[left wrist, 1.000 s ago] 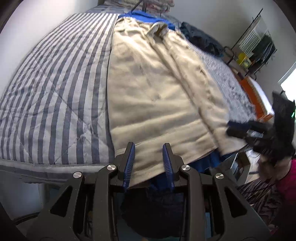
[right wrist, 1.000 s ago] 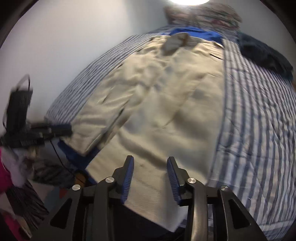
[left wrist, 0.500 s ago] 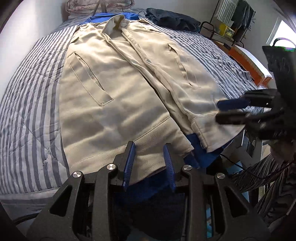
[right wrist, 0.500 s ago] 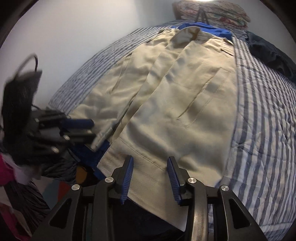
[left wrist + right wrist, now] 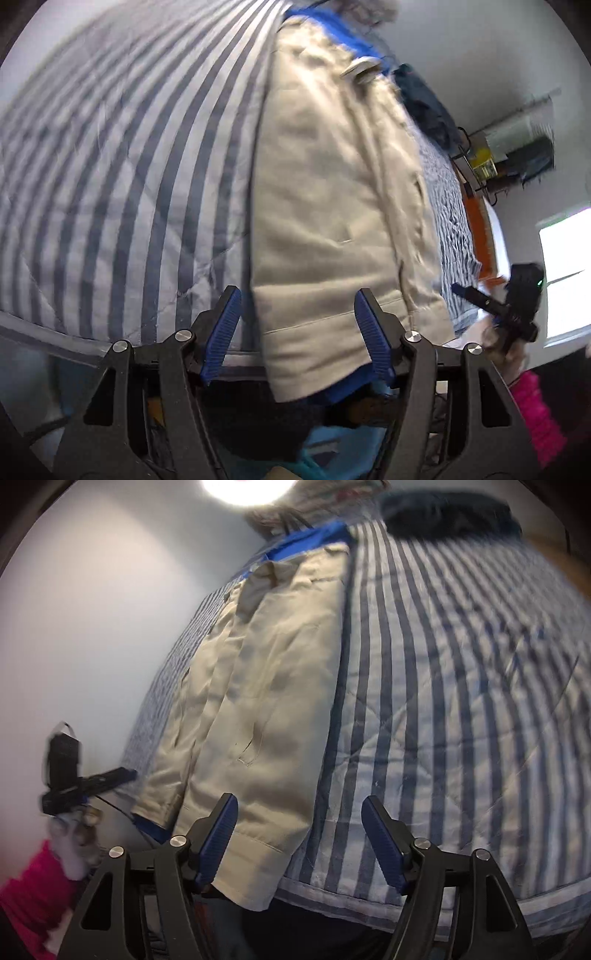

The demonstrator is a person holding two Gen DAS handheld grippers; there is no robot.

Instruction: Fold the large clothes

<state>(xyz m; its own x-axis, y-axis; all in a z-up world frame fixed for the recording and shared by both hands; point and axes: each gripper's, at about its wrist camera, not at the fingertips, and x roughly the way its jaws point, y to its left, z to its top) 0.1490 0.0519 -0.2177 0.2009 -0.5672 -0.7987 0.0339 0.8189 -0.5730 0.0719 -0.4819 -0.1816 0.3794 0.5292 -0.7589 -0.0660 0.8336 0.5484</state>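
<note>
Left gripper (image 5: 297, 332) and right gripper (image 5: 299, 838) jaws opening, unclamped, straddling beige cotton jacket (image 5: 325, 192) hem corners on striped quilt (image 5: 110, 166), likely for next fold.

jacket (image 5: 325, 206) on bed (image 5: 110, 166), hem overhanging edge

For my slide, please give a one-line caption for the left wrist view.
Left gripper, jaws opening, over the hem of a beige jacket spread on a striped bed cover.
</note>
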